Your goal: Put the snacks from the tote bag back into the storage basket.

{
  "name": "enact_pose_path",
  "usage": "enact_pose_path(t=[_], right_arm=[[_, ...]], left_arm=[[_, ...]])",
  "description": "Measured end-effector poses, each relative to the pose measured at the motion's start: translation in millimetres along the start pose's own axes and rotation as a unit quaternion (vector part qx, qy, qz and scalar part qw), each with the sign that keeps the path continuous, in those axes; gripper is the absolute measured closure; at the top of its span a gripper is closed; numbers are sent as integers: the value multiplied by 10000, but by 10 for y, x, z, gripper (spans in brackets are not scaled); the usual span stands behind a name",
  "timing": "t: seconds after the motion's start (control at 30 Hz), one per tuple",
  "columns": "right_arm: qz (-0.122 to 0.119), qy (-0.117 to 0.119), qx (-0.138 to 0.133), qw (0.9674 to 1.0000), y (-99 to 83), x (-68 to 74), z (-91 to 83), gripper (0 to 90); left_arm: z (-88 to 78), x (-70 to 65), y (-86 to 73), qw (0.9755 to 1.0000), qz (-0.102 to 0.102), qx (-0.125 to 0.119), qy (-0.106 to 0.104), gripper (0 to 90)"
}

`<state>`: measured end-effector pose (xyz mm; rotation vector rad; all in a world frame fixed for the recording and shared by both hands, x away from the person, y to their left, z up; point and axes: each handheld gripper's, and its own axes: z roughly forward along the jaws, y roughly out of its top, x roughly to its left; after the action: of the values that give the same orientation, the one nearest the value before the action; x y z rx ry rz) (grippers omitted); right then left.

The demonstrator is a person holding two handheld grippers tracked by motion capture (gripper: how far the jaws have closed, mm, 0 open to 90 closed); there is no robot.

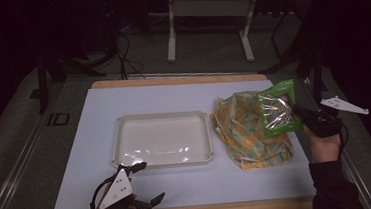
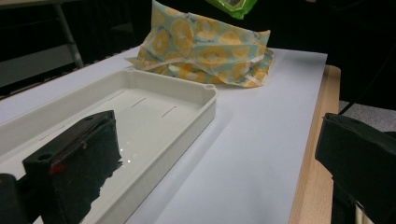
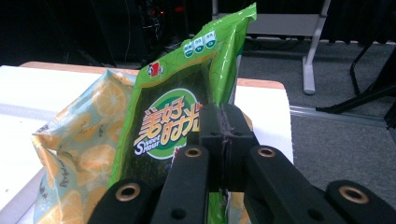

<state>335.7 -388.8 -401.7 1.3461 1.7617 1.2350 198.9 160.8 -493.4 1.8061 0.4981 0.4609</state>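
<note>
**Packet in my right claw, tray off to my left**

My right claw (image 3: 223,140) is clamped on the edge of a green snack packet (image 1: 278,108), held up over the orange-print bag (image 1: 248,132) at the desk's right side. The white tray (image 1: 163,159) lies to the left of the packet, its long axis across the desk, so I judge a leftward carry. My left claw (image 1: 144,185) is nearer the tray, jaws wide, holding nothing.

High view looks down on the table (image 1: 190,194); both claw views sit low, sharing the orange-print bag (image 2: 205,49).
</note>
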Motion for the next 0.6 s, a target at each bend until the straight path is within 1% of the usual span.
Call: enact_pose_path(t=[0.13, 0.6], right_arm=[[46, 15, -77, 10000, 40, 0, -47, 892], [-16, -37, -305, 9995, 231, 83, -167, 892]], left_arm=[[0, 0, 0, 10000, 0, -1, -1, 3], [-1, -2, 1, 10000, 1, -4, -4, 3]])
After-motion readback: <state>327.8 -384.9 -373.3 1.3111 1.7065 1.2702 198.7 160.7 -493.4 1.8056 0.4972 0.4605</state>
